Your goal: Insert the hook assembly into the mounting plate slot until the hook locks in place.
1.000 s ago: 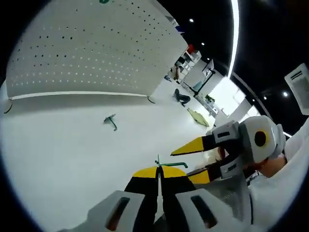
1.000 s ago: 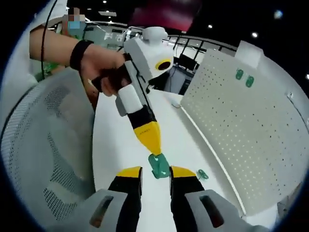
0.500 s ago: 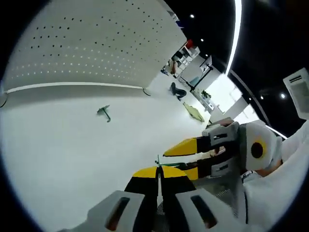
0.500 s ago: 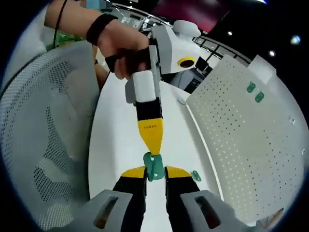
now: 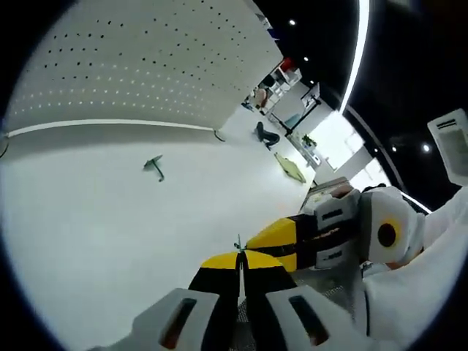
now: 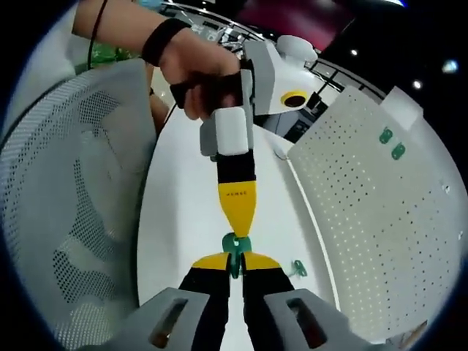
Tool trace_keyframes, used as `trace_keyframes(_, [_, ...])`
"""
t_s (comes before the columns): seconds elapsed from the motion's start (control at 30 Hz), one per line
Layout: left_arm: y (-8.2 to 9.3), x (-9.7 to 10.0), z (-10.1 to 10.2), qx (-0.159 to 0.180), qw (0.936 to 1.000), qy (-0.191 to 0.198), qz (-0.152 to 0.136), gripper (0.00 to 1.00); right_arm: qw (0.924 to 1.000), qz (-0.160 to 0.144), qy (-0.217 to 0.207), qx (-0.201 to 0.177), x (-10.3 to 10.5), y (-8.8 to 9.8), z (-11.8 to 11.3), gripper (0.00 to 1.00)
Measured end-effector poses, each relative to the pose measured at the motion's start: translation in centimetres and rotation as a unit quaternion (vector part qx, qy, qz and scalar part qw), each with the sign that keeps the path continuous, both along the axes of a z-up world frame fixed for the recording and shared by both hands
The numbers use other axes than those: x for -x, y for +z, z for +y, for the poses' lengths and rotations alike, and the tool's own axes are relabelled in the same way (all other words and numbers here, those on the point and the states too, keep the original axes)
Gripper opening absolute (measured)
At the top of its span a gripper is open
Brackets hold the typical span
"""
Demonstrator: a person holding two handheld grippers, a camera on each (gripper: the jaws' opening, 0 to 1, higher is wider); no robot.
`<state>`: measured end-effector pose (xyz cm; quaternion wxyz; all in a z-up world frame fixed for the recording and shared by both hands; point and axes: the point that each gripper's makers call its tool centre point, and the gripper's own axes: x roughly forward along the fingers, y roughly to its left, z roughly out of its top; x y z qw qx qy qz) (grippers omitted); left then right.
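In the left gripper view my left gripper (image 5: 240, 256) is shut on a thin green hook (image 5: 238, 244), whose tip pokes up between the yellow jaws. My right gripper (image 5: 253, 242) comes in from the right with its jaws together, touching the hook's end. In the right gripper view my right gripper (image 6: 234, 261) is shut on a small green mounting plate (image 6: 234, 246). The left gripper (image 6: 238, 232), held by a hand (image 6: 197, 80), points down onto that plate. The joint between hook and plate is hidden by the jaws.
A white pegboard (image 5: 131, 66) stands at the table's (image 5: 95, 219) far side, with two green pieces (image 6: 391, 142) hung on it. A spare green hook piece (image 5: 154, 165) lies on the table, the same piece (image 6: 297, 269) lying just right of the jaws. A white mesh chair (image 6: 66, 219) stands at the left.
My right gripper's jaws have gone from open to shut on the green plate. The two grippers have drawn together until their tips meet.
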<state>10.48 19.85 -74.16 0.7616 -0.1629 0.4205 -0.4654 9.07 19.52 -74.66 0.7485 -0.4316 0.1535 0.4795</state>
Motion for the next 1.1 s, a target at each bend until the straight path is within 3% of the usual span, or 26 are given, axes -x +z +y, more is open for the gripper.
trace_keyframes(0.13, [0.0, 0.2, 0.0, -0.002, 1.0000, -0.004, -0.001, 0.02, 0.9998, 0.012, -0.008, -0.011, 0.1, 0.0, 0.0, 0.01])
trace_keyframes(0.4, [0.2, 0.1, 0.0, 0.003, 1.0000, -0.007, 0.002, 0.02, 0.9999, 0.006, -0.006, -0.013, 0.2, 0.2, 0.0, 0.01])
trace_keyframes(0.5, [0.5, -0.1, 0.0, 0.001, 0.9993, -0.013, -0.035, 0.02, 0.9999, 0.002, -0.013, -0.011, 0.0, 0.4, 0.1, 0.00])
trace_keyframes(0.67, [0.9, -0.3, 0.4, 0.001, 0.9979, -0.011, -0.063, 0.02, 0.9997, -0.009, -0.020, -0.014, -0.4, 0.8, 0.4, 0.00])
trace_keyframes(0.8, [1.7, -1.1, 0.5, 0.012, 0.9934, -0.001, -0.114, 0.03, 0.9994, -0.018, -0.027, -0.016, -0.8, 1.2, 0.5, 0.00])
trace_keyframes(1.03, [2.6, -1.8, 0.7, 0.034, 0.9915, 0.024, -0.123, 0.02, 0.9990, -0.023, -0.032, -0.023, -1.0, 1.6, 0.6, 0.00])
trace_keyframes(1.1, [3.1, -2.4, 0.9, 0.037, 0.9875, 0.036, -0.149, 0.02, 0.9988, -0.020, -0.038, -0.025, -0.9, 1.6, 0.5, 0.00])
